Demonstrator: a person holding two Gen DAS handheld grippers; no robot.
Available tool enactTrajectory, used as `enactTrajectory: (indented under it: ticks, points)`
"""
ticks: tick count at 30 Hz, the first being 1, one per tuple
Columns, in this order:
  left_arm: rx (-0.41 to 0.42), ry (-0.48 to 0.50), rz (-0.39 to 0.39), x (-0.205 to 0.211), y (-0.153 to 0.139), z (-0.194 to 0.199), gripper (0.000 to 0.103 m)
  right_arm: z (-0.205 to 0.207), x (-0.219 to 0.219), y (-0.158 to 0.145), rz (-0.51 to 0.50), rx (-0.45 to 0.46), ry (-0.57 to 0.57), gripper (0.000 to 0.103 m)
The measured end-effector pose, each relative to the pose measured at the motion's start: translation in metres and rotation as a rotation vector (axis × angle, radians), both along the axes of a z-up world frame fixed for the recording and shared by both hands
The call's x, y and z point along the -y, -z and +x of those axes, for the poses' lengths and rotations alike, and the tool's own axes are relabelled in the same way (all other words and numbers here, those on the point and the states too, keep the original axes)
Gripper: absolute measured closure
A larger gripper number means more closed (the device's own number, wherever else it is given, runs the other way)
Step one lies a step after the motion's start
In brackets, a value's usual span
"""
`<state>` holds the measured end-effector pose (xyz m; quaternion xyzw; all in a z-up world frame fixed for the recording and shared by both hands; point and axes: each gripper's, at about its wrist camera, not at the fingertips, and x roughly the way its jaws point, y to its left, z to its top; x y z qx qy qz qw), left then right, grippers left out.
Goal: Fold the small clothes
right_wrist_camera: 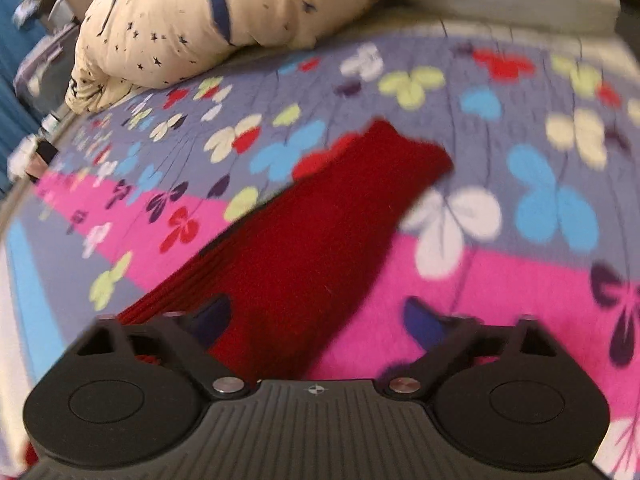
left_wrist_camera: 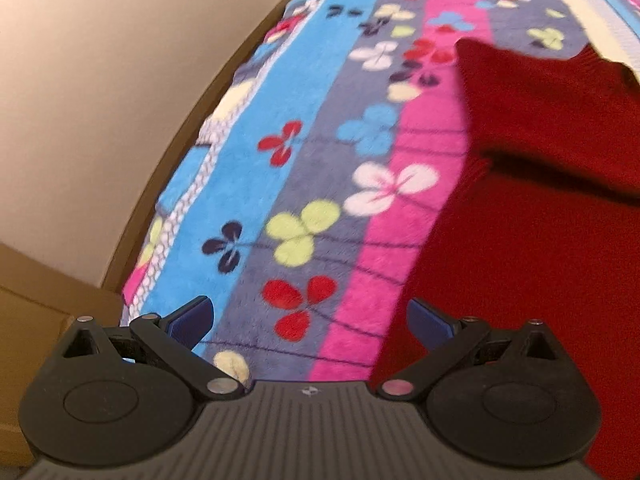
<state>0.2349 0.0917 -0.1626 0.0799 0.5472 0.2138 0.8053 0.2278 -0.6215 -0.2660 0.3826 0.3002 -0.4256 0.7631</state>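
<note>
A red knitted garment (left_wrist_camera: 532,216) lies on a flowered fleece blanket (left_wrist_camera: 320,184) on a bed, filling the right of the left wrist view, with one part folded over the rest. My left gripper (left_wrist_camera: 310,320) is open and empty, above the blanket just left of the garment's edge. In the right wrist view a long red piece of the garment (right_wrist_camera: 320,232), like a sleeve, runs away from me across the blanket (right_wrist_camera: 520,280). My right gripper (right_wrist_camera: 316,318) is open and empty above its near end.
A cream star-print pillow (right_wrist_camera: 192,28) lies at the far left of the bed. A beige wall (left_wrist_camera: 100,100) and brown skirting run along the bed's left edge. A cardboard box (left_wrist_camera: 36,312) stands below it. A white band (left_wrist_camera: 580,4) borders the blanket.
</note>
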Motion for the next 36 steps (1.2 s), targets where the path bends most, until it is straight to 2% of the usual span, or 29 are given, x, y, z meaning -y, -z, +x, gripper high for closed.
enactTrajectory:
  ticks: [1, 3, 5, 8, 11, 13, 15, 17, 18, 20, 23, 25, 28, 31, 33, 36]
  points:
    - [-0.003, -0.007, -0.011, -0.005, 0.003, 0.000, 0.000, 0.007, -0.002, -0.003, -0.010, 0.003, -0.041, 0.090]
    - [-0.004, -0.015, -0.030, -0.017, 0.009, -0.001, 0.000, 0.012, -0.009, -0.018, -0.046, 0.029, -0.055, 0.090]
    - [-0.003, -0.025, -0.030, -0.025, 0.013, 0.000, 0.000, 0.021, -0.039, -0.050, -0.197, 0.038, -0.117, 0.091]
    - [0.004, -0.058, -0.034, -0.040, 0.017, 0.001, 0.000, 0.042, -0.130, -0.099, -0.448, 0.099, -0.342, 0.090]
    - [0.020, -0.095, -0.073, -0.055, 0.019, -0.002, 0.000, 0.050, -0.248, -0.125, -0.614, 0.189, -0.653, 0.090]
    - [0.025, -0.109, -0.082, -0.063, 0.020, -0.003, 0.000, 0.048, -0.327, -0.120, -0.634, 0.233, -0.892, 0.081]
    - [0.030, -0.121, -0.085, -0.071, 0.021, -0.002, 0.000, 0.042, -0.395, -0.096, -0.575, 0.211, -1.174, 0.044]
    - [0.042, -0.109, -0.105, -0.075, 0.019, 0.000, 0.000, 0.025, -0.439, -0.066, -0.523, 0.125, -1.356, 0.042]
    - [0.052, -0.102, -0.113, -0.075, 0.018, 0.003, 0.000, 0.018, -0.445, -0.058, -0.516, 0.107, -1.391, 0.042]
    - [0.086, -0.062, -0.138, -0.071, 0.014, 0.010, 0.000, 0.002, -0.432, -0.051, -0.496, 0.073, -1.382, 0.040]
    - [0.128, 0.000, -0.196, -0.054, 0.006, 0.032, 0.000, 0.005, -0.373, -0.063, -0.433, 0.064, -1.215, 0.037]
    - [0.175, 0.039, -0.265, -0.039, -0.003, 0.052, 0.000, 0.013, -0.331, -0.073, -0.412, 0.048, -1.084, 0.037]
    - [0.212, 0.092, -0.389, -0.017, -0.011, 0.093, 0.000, 0.016, -0.286, -0.076, -0.433, 0.010, -0.960, 0.036]
    - [0.195, 0.163, -0.468, 0.018, -0.012, 0.144, 0.000, 0.015, -0.262, -0.074, -0.425, 0.008, -0.894, 0.036]
    - [0.193, 0.235, -0.472, 0.044, -0.010, 0.173, 0.000, 0.016, -0.257, -0.065, -0.421, 0.005, -0.883, 0.036]
    - [0.094, 0.302, -0.472, 0.079, 0.013, 0.212, 0.000, 0.016, -0.258, -0.057, -0.405, -0.006, -0.898, 0.036]
